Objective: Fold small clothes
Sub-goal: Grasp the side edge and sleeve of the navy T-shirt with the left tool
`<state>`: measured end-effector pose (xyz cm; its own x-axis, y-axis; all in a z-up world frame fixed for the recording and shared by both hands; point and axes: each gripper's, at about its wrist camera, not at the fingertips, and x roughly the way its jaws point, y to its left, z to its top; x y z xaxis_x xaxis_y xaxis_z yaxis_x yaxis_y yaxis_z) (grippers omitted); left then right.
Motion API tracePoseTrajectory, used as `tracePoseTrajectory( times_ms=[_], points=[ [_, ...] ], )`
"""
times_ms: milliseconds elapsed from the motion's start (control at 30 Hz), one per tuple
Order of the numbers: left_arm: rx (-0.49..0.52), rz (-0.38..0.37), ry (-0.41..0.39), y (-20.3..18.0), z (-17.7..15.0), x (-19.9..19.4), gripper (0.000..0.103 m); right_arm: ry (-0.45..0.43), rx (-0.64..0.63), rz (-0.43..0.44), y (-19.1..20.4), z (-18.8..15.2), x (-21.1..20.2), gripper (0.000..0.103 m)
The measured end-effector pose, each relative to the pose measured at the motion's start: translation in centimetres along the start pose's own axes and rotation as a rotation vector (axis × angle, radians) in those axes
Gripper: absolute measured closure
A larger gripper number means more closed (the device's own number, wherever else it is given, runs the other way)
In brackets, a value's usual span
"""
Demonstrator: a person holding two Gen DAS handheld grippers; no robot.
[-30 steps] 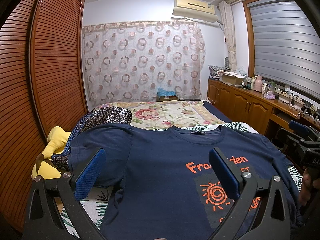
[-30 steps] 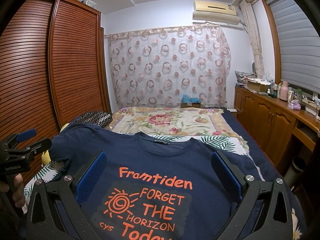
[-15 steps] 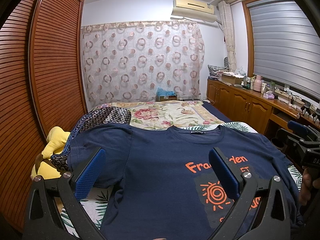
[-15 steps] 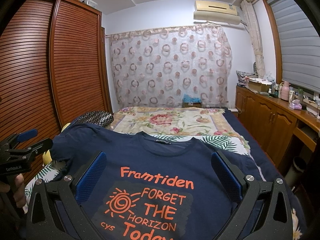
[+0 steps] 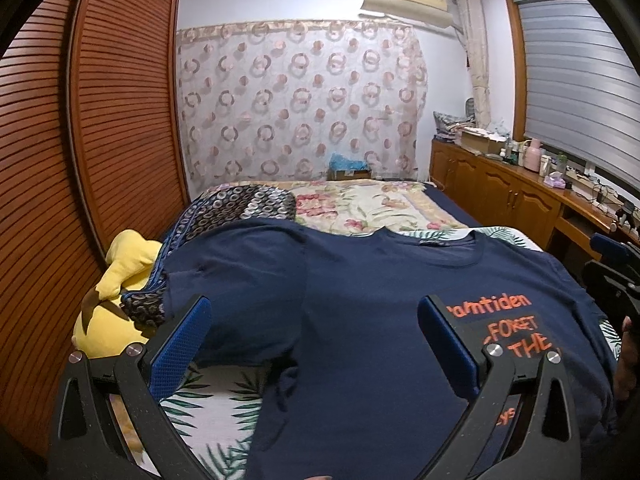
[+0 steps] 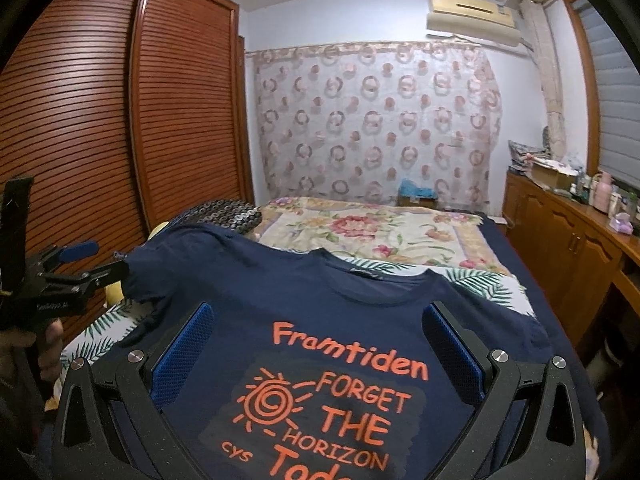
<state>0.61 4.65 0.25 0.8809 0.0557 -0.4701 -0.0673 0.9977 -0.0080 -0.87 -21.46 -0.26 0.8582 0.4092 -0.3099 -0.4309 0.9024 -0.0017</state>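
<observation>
A navy T-shirt lay spread face up on the bed, filling the lower half of both views, its orange print reading "Framtiden FORGET THE HORIZON" low in the right wrist view. The collar sat near the centre of the frame, and one sleeve reached toward the left of the left wrist view, draped partly over a patterned cushion beside a yellow plush toy.

The left tool hovered above the shirt with its blue pads wide apart and nothing between them. The right tool was likewise spread open and empty over the printed chest. Neither appeared to touch the cloth.

No fold looked to have been started; the step in hand seemed to be choosing the first grips. To do it well, each tool would probably need to drop to an edge of the garment rather than its middle, pinching the shoulder seam and the hem on one side so a clean lengthwise fold could carry the sleeve across. The sleeve resting on the cushion was raised and slightly rumpled, so it might drag or bunch unless lifted clear first. Thin jersey tends to slip, so a bite well inside the edge seemed wise.
</observation>
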Motion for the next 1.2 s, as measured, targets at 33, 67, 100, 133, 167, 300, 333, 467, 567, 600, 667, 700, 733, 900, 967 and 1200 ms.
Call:
tracePoseTrajectory(
  times_ms=[33, 67, 100, 133, 167, 300, 333, 467, 567, 600, 667, 700, 733, 900, 967, 1200],
  points=[
    [-0.002, 0.005, 0.004, 0.4, 0.0, 0.2, 0.0, 0.004, -0.006, 0.004, 0.0, 0.1, 0.2, 0.0],
    [-0.004, 0.014, 0.009, 0.9, 0.0, 0.5, 0.0, 0.009, -0.012, 0.009, 0.0, 0.1, 0.4, 0.0],
    [-0.004, 0.019, 0.011, 1.1, 0.0, 0.7, 0.0, 0.013, -0.02, 0.024, 0.0, 0.2, 0.7, 0.0],
    [-0.003, 0.028, 0.014, 1.5, -0.1, 0.9, 0.0, 0.018, -0.023, 0.032, -0.1, 0.3, 0.9, 0.0],
    [-0.003, 0.038, 0.02, 1.9, -0.1, 1.2, 0.0, 0.024, -0.028, 0.043, -0.1, 0.4, 1.1, 0.0],
    [-0.003, 0.052, 0.042, 3.0, -0.4, 2.3, 0.0, 0.043, -0.05, 0.075, -0.7, 0.7, 2.1, 0.0],
    [0.0, 0.051, 0.049, 3.4, -0.6, 2.7, 0.0, 0.05, -0.054, 0.082, -0.8, 0.7, 2.4, 0.0],
    [-0.007, 0.039, 0.076, 4.8, -1.0, 3.8, 0.0, 0.082, -0.059, 0.112, -1.8, 0.8, 3.8, 0.0],
    [-0.011, 0.041, 0.077, 6.5, -1.2, 4.3, 0.0, 0.113, -0.061, 0.124, -2.8, 1.0, 4.9, 0.0],
    [-0.017, 0.045, 0.079, 7.2, -1.2, 4.5, 0.0, 0.121, -0.061, 0.126, -3.1, 1.1, 5.2, 0.0],
    [-0.028, 0.047, 0.086, 8.4, -1.1, 4.7, 0.0, 0.132, -0.064, 0.13, -3.5, 1.3, 5.6, 0.0],
    [-0.036, 0.044, 0.088, 9.0, -1.1, 4.9, 0.001, 0.134, -0.066, 0.13, -3.5, 1.4, 5.8, 0.0],
    [-0.048, 0.039, 0.091, 9.7, -1.0, 5.1, 0.003, 0.138, -0.069, 0.131, -3.6, 1.5, 6.0, 0.0],
    [-0.069, 0.054, 0.127, 12.3, -0.8, 6.8, 0.022, 0.147, -0.087, 0.138, -2.2, 1.8, 6.8, 0.0],
    [-0.081, 0.042, 0.147, 13.2, -0.8, 7.7, 0.04, 0.155, -0.093, 0.14, -1.9, 1.8, 7.2, 0.0],
    [-0.091, 0.011, 0.212, 14.1, -1.2, 10.2, 0.054, 0.179, -0.094, 0.146, -1.6, 1.5, 8.0, 0.0]
  ],
)
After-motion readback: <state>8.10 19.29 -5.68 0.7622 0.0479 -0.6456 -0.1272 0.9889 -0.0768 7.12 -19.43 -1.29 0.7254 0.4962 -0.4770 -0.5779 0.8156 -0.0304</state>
